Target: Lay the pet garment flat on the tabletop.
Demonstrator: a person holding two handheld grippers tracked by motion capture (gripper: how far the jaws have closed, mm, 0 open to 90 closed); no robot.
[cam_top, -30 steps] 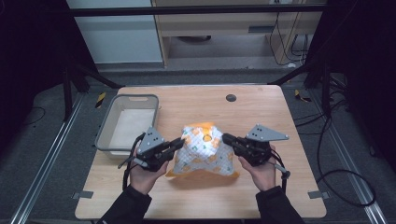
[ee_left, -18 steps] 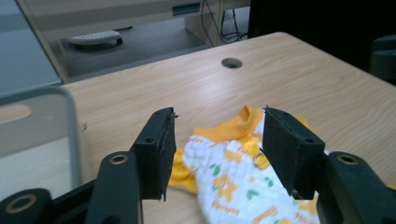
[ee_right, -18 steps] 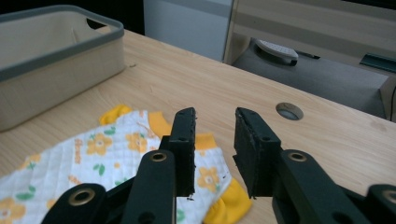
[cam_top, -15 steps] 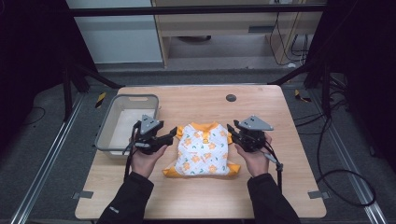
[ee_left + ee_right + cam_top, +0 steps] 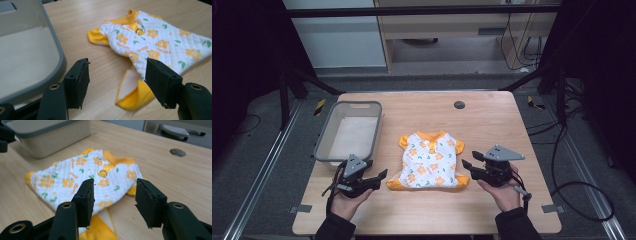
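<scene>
One small garment [image 5: 430, 161], one grey tub [image 5: 348, 132], two hand-held grippers on the table [image 5: 492, 120].

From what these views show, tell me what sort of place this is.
Probably a lab or data-recording workstation: a wooden table framed by dark metal rails, loose cables on the grey floor, and a person's hand-held grippers beside a small garment.

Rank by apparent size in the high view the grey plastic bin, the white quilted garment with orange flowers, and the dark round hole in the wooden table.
1. Grey plastic bin, largest.
2. White quilted garment with orange flowers, somewhat smaller, lying flat.
3. Dark round hole in the wooden table, smallest by far, even allowing for its greater distance from the camera.
</scene>
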